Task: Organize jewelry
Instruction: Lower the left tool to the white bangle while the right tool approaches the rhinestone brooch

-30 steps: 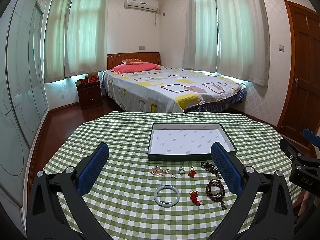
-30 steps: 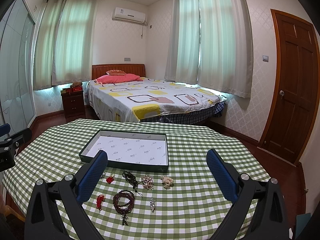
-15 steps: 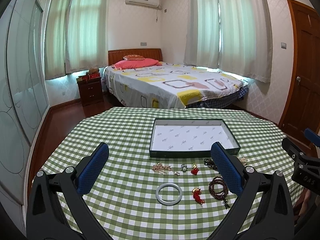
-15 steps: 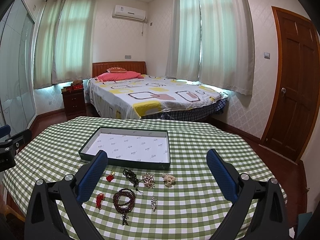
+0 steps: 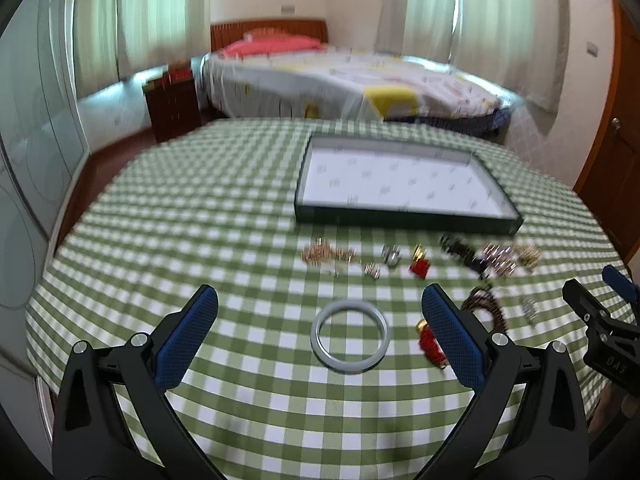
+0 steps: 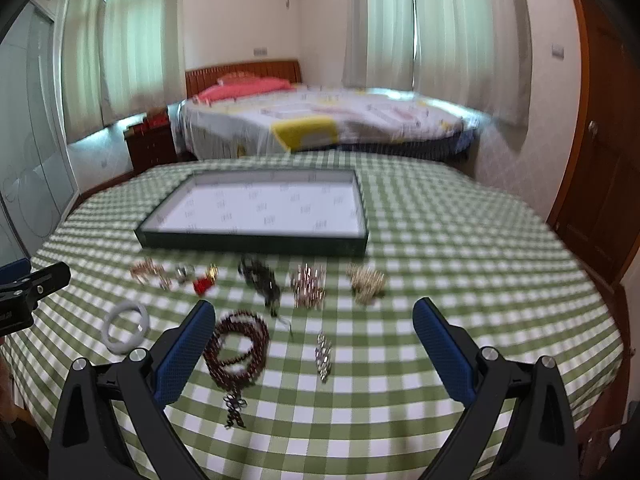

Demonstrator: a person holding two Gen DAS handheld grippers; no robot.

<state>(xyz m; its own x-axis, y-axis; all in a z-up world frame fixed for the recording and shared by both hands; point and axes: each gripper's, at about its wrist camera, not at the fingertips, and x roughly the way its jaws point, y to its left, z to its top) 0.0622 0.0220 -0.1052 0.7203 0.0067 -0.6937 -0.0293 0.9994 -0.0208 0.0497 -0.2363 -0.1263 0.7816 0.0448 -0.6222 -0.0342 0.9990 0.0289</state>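
Note:
A dark-rimmed tray [image 5: 404, 221] [image 6: 248, 241] with a white liner sits on the green checked tablecloth [image 5: 224, 224]. Several jewelry pieces lie in front of it. A pale jade bangle [image 5: 350, 335] [image 6: 125, 328] lies between the fingers of my open left gripper [image 5: 318, 311], which hovers above it. A dark red bead bracelet [image 6: 237, 346] [image 5: 486, 307] lies just right of the left finger of my open right gripper [image 6: 314, 322]. A small silver piece [image 6: 323, 354] lies between the right gripper's fingers. Neither gripper holds anything. Both views are blurred by motion.
Red charms [image 5: 420, 267] [image 5: 430, 346], gold and pearl clusters [image 6: 307, 285] [image 6: 365, 281] and a dark cord piece [image 6: 260, 278] lie near the tray. The round table's edge [image 6: 612, 344] drops off at the right. A bed [image 5: 340, 80] and door [image 6: 608, 168] stand beyond.
Both grippers have tilted down and moved forward toward the table. The jewelry and tray now appear larger and closer. Both stay open and nothing on the table has moved.

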